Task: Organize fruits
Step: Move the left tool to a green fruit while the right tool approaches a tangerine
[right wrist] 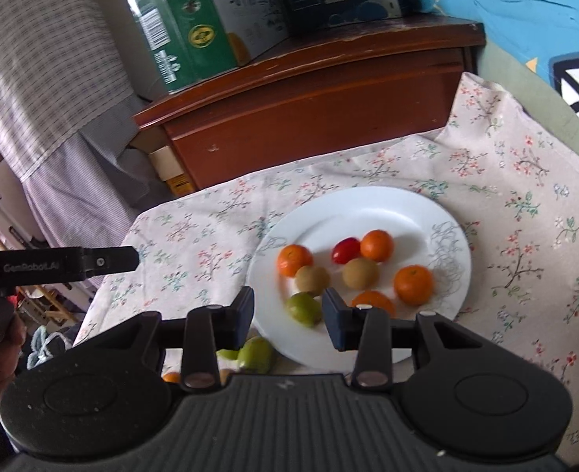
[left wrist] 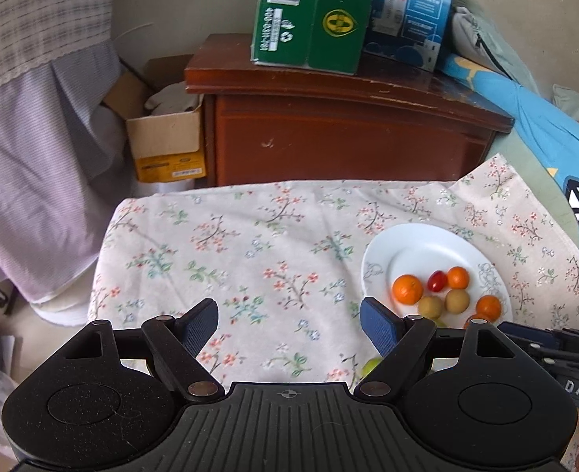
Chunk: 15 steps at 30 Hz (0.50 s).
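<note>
Right wrist view, right gripper [right wrist: 288,312] angled down over plate [right wrist: 368,204], jaws apart, empty; left gripper [left wrist: 289,324] wide apart above floral cloth [left wrist: 250,236]

Assorted small fruits [right wrist: 413,285] on white plate [right wrist: 387,204]

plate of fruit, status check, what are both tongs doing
Left tongs open, empty. Right tongs part open over plate rim, green fruit in line, not gripped. Nothing blocking.
</note>
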Tool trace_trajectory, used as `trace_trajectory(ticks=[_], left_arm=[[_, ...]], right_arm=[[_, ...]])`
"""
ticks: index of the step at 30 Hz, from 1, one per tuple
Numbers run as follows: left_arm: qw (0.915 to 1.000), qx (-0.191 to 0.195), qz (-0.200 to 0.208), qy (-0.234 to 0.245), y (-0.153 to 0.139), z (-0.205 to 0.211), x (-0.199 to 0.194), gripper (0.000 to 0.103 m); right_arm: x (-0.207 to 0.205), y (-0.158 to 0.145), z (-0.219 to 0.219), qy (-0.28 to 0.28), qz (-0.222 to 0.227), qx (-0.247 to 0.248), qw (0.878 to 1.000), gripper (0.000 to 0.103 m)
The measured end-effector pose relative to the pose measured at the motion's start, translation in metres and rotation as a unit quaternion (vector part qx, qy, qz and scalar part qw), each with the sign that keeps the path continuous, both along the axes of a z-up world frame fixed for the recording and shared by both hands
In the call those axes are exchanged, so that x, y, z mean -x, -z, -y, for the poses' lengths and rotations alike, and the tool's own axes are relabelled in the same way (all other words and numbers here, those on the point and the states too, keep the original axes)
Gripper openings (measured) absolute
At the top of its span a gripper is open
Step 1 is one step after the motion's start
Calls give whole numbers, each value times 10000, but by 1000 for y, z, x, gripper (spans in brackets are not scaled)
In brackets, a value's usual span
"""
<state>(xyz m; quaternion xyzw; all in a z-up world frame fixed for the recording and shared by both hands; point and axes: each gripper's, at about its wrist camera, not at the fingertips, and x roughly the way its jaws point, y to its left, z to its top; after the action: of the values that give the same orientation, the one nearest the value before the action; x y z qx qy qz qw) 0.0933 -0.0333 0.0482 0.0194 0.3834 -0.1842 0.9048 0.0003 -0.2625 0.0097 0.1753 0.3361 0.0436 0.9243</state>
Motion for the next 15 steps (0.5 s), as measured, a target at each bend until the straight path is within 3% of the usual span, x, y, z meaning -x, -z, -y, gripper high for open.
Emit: trace_trajectory(ticks=[9, 15], left_arm=[[9992, -248, -193, -247, 18, -21, 9, 81], [9972, -475, -462, -358, 37, -29, 10, 81]], right_arm=[[17, 15, -43, -559, -106, 14, 9984, 40], [20, 27, -75, -1053, -162, 338, 9937, 40]])
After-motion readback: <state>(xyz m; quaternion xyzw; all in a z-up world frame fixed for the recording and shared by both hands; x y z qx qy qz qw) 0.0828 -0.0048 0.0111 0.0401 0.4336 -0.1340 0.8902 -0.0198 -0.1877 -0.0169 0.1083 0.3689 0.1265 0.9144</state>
